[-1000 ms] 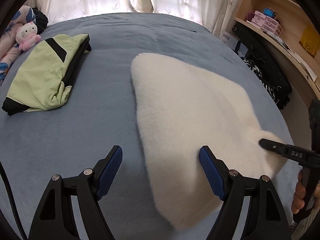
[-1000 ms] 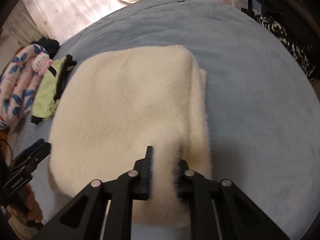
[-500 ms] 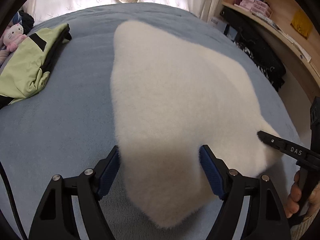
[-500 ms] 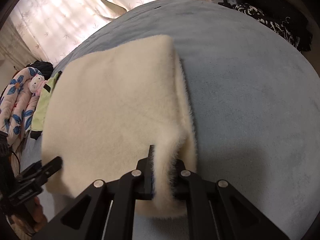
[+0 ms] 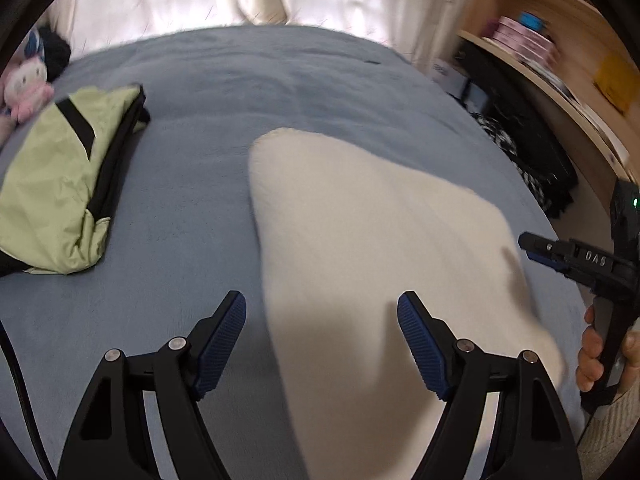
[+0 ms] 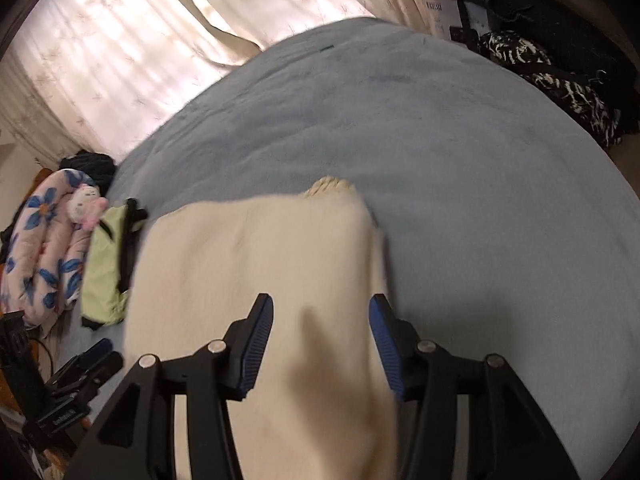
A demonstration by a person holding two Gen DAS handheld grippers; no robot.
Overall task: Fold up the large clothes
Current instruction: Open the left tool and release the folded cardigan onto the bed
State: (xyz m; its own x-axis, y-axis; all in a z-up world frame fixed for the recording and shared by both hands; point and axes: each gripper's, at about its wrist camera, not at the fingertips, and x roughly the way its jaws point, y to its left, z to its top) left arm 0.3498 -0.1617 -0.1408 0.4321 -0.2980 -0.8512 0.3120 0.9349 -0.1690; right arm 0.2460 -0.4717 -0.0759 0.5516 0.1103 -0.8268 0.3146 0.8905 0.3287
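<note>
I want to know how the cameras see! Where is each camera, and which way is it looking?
Left wrist: sits on the left claw, looking down over the cream garment on the blue bed; the person's other hand shows.
Right wrist: sits on the right claw, jaws just opened, looking along the same garment towards the curtains.
Both show the green jacket.

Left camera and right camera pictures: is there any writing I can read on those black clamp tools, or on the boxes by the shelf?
"DAS": on the right gripper, seen from the left camera.
Left gripper: white lettering on its body, too blurred to read.
White box near the curtain: dark print, too small to read.
Pink boxes on the shelf: blurred, unreadable.
</note>
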